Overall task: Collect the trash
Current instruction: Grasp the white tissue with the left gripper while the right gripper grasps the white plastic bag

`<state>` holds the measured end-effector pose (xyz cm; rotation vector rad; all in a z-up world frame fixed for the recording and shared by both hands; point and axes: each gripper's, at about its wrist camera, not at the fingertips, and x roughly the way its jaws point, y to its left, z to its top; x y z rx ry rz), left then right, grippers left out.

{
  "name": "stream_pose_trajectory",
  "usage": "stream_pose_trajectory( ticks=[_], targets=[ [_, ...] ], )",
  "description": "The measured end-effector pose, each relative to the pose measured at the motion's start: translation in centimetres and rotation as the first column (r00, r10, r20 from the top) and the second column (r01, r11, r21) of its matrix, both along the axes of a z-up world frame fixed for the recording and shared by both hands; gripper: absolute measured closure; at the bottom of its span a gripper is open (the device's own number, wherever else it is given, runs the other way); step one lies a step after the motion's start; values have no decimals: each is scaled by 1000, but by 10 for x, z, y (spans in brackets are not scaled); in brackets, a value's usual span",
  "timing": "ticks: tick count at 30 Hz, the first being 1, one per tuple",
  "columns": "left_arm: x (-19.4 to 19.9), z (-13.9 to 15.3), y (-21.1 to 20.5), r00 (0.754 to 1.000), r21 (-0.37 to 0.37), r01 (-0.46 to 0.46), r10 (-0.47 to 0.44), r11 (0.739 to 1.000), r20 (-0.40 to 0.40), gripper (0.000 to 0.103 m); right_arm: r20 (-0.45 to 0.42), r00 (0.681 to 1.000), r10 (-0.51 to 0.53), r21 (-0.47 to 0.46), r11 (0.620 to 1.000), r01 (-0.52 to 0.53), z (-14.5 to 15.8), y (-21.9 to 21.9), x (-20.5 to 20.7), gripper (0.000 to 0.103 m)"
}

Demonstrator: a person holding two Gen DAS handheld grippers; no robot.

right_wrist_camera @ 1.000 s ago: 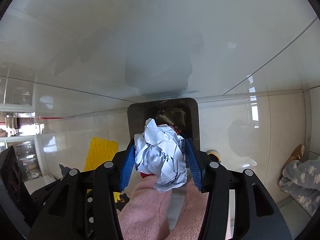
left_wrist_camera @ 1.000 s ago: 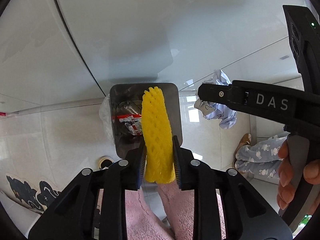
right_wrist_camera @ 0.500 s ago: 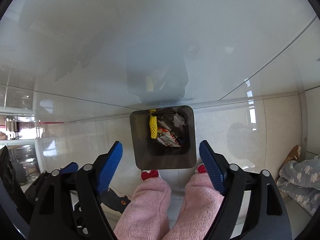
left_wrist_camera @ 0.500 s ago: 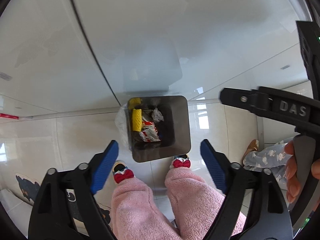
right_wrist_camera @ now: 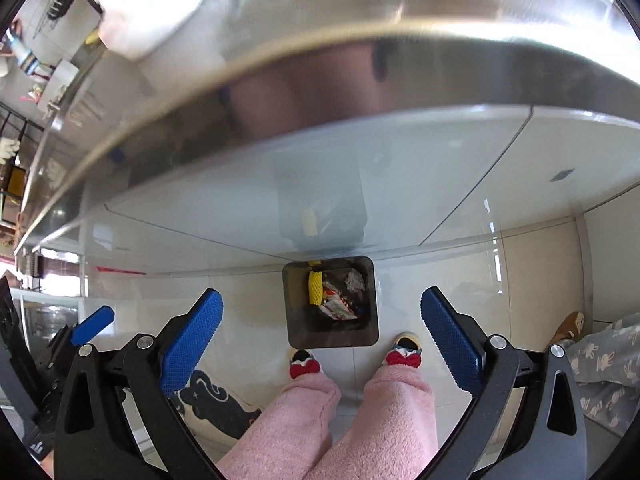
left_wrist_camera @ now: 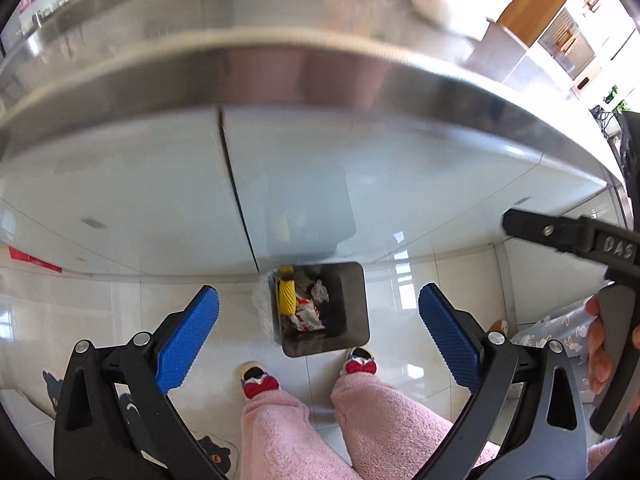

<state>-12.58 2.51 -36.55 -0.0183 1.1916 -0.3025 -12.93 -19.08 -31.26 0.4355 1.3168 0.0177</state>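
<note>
The trash (left_wrist_camera: 298,308) lies inside a dark square bin (left_wrist_camera: 356,312) that stands on the pale tiled floor (left_wrist_camera: 132,308), close against the glossy white cabinet front (left_wrist_camera: 120,184). In the bin a yellow foam net (left_wrist_camera: 286,300) stands along the left wall, a crumpled paper ball (left_wrist_camera: 320,291) is to its right, and a red and white wrapper (left_wrist_camera: 306,316) lies below them. A clear bag liner (left_wrist_camera: 262,304) hangs over the bin's left rim.

The left gripper (left_wrist_camera: 319,336) is high above the bin, its jaws opening, spread wide, with nothing between the blue pads (left_wrist_camera: 188,336). The right gripper (right_wrist_camera: 322,338) is the same: jaws opening, wide apart, no thing between them; in its view the bin (right_wrist_camera: 370,320) shows between the pads.

Just before the bin stand two feet in slippers with red bows (left_wrist_camera: 260,383), and pink fleece trouser legs (left_wrist_camera: 288,432) fill the lower middle. Above the cabinet the steel edge of the desk (left_wrist_camera: 320,68) crosses both views, and blurred white items lie on it. At the right edge of the left view is the right gripper's black body with a hand (left_wrist_camera: 600,356) on its handle. A second person's grey patterned leg (right_wrist_camera: 600,360) is on the far right. A mat with dark cartoon figures (right_wrist_camera: 216,396) lies on the floor at the left.
</note>
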Motion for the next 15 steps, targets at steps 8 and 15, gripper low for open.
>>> stream_pose_trajectory(
  ticks=[8, 15],
  targets=[
    [13, 68, 16, 991, -2, -8, 8, 1000, 132, 8, 196, 980, -34, -42, 998, 43, 84, -20, 9, 3],
    [41, 112, 18, 977, -9, 1, 1, 1000, 215, 8, 300, 954, -4, -59, 998, 23, 125, -12, 35, 3]
  ],
)
